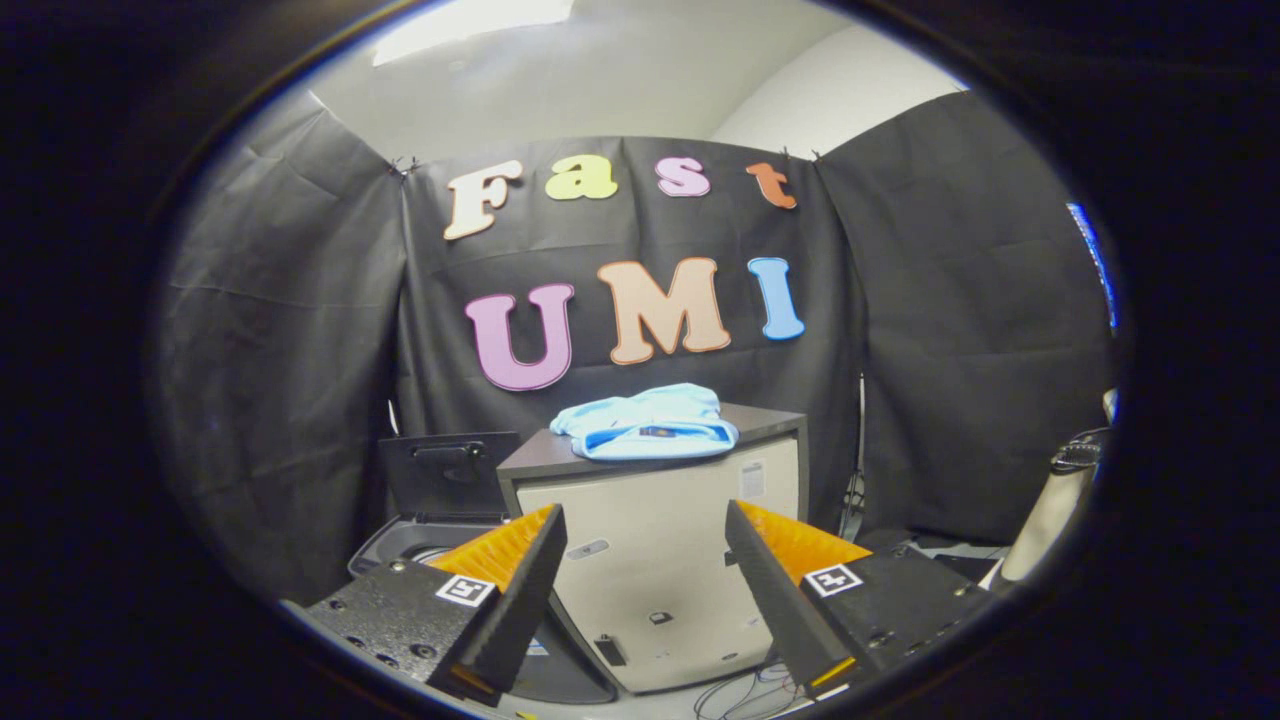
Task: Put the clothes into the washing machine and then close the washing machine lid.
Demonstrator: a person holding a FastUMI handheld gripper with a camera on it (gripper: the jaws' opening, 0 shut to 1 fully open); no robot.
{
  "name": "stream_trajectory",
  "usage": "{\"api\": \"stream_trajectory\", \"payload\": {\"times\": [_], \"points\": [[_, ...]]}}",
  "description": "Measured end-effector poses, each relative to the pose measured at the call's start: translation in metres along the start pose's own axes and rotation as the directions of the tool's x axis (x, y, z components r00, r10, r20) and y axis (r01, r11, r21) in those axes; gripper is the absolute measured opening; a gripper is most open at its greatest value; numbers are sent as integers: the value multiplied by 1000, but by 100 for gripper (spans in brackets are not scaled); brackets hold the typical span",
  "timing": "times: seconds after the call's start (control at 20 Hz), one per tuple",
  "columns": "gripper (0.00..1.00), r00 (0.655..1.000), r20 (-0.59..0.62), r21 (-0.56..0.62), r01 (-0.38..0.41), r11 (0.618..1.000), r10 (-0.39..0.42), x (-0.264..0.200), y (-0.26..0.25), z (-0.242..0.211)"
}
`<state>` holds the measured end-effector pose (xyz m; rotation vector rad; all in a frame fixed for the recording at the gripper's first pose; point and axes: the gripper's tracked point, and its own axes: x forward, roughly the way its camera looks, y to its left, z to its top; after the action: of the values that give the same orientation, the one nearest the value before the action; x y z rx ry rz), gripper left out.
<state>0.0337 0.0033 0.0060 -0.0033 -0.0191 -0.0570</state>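
Observation:
A light blue garment (645, 422) lies bunched on the dark top of a beige cabinet (660, 560), well beyond my fingers. To the cabinet's left stands the washing machine (420, 540), its dark lid (445, 473) raised upright and the drum opening partly hidden behind my left finger. My gripper (645, 585) is open, fingers spread wide, nothing between them but the cabinet's front farther off.
Black cloth walls close the booth behind and on both sides. A person's arm with a wristwatch (1060, 500) reaches in beyond the right finger. Loose cables (745, 695) lie on the floor below the cabinet.

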Motion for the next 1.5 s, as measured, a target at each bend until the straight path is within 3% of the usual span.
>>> {"api": "stream_trajectory", "payload": {"times": [0.4, 0.65, 1.15, 1.5], "points": [[97, 1000, 7, 4, -2, 1000, 2, 16, -1, 4], [97, 1000, 29, -1, -8, 1000, 8, 43, 6, 30], [97, 1000, -20, -13, -1, 1000, 1, 157, 33, 68], [97, 982, -183, -69, 36, 997, -48, 266, 22, 67]]}}
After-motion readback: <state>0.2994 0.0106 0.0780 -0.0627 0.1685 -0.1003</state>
